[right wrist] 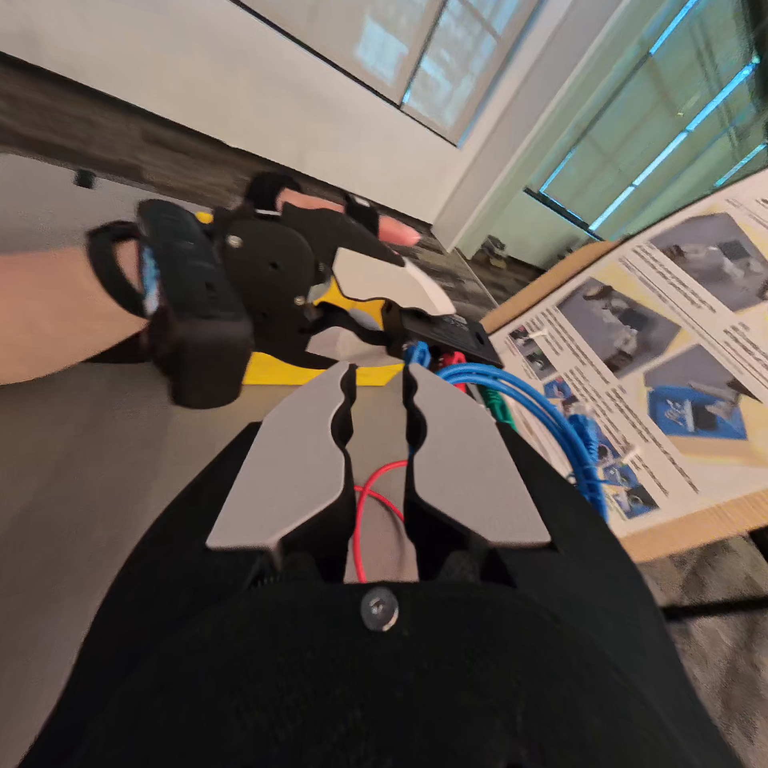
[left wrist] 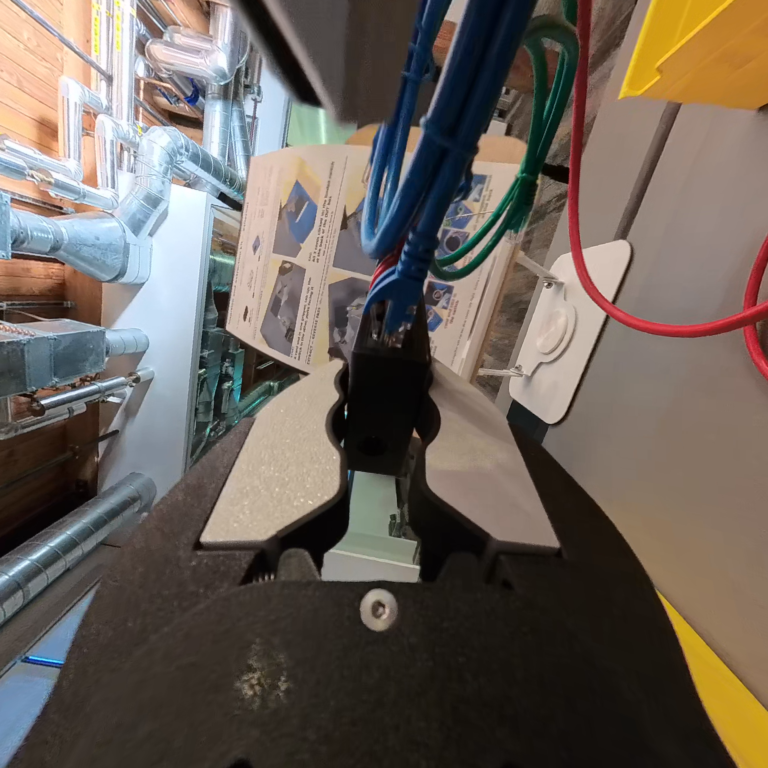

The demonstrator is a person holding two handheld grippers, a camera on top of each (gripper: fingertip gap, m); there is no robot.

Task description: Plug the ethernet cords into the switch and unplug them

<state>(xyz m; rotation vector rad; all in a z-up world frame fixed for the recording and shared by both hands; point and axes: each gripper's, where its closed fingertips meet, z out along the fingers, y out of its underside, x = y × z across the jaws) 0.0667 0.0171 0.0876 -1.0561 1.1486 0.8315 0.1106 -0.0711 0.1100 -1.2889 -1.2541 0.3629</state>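
My left gripper [left wrist: 386,370] is shut on the black switch [left wrist: 386,415] and holds it up off the table, ports facing away from me. A blue ethernet plug [left wrist: 401,307] sits in a port, and its bundled blue cords [left wrist: 453,137] run upward. Red plugs [left wrist: 384,266] show beside it. Green cords [left wrist: 536,174] hang to the right. In the right wrist view, my right gripper [right wrist: 379,370] is open and empty, just short of the switch [right wrist: 449,332]. The left gripper [right wrist: 374,286] holds that switch, with blue cords [right wrist: 536,403], a red plug [right wrist: 455,359] and a green plug [right wrist: 496,405].
A red cord [right wrist: 365,498] loops on the grey table [right wrist: 104,478] under my right gripper. A printed poster board [right wrist: 665,353] stands behind the switch. A yellow bin [left wrist: 698,45] and a white plate [left wrist: 561,332] sit on the table. A gloved hand [right wrist: 316,208] holds the left gripper. Some 10 cm of space lies between my two pairs of fingers.
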